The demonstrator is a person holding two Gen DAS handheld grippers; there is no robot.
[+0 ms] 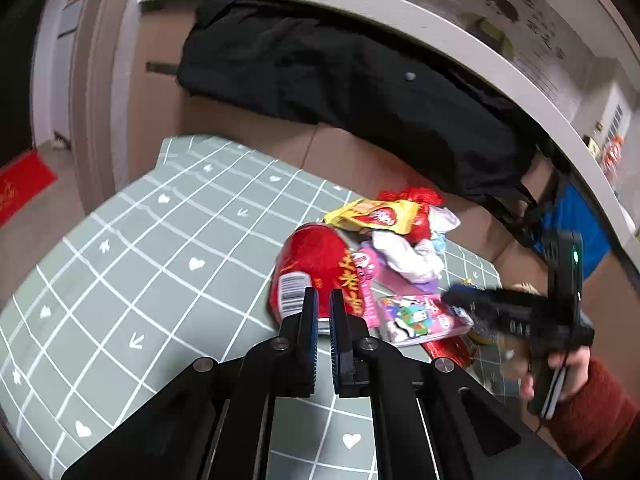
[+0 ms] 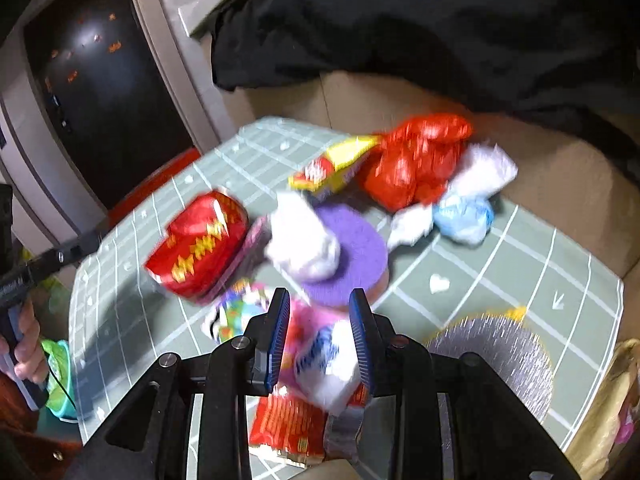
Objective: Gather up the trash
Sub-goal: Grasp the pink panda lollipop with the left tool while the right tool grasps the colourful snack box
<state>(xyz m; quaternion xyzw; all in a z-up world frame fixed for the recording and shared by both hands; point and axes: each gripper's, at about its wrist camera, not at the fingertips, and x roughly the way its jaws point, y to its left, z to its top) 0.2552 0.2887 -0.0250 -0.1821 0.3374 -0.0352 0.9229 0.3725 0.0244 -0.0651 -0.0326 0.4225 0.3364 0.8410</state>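
- Because the trash lies heaped at the far side of the table [image 1: 132, 264], I bring both of my grippers in toward that pile.
- My left gripper [image 1: 323, 304] has its jaws nearly together with only a thin slit between them and nothing caught there; it sits just short of the red can [image 1: 316, 264], which lies on its side with its barcode toward me.
- My right gripper [image 2: 320, 320] has its jaws spread wide, and a white crumpled wrapper [image 2: 328, 364] shows between them. Motion blur keeps me from telling whether the pads touch it, so I judge this an approach, not a grip.
- The can is smooth, glossy metal and round, so I expect it to roll if nudged.
- Around it lie soft, light things: a yellow snack bag [image 1: 372, 216], a crinkled red plastic bag [image 2: 416, 160], wadded white tissue [image 2: 300, 240], a blue tissue ball [image 2: 464, 216] and a flat purple disc [image 2: 352, 256].
- A shiny red packet [image 2: 288, 424] lies under my right jaws, and a pink picture packet [image 1: 416, 316] sits just beside the can.
- The table wears a matte green cloth with white grid lines and hearts, and looks slick.
- I see no bin clearly.
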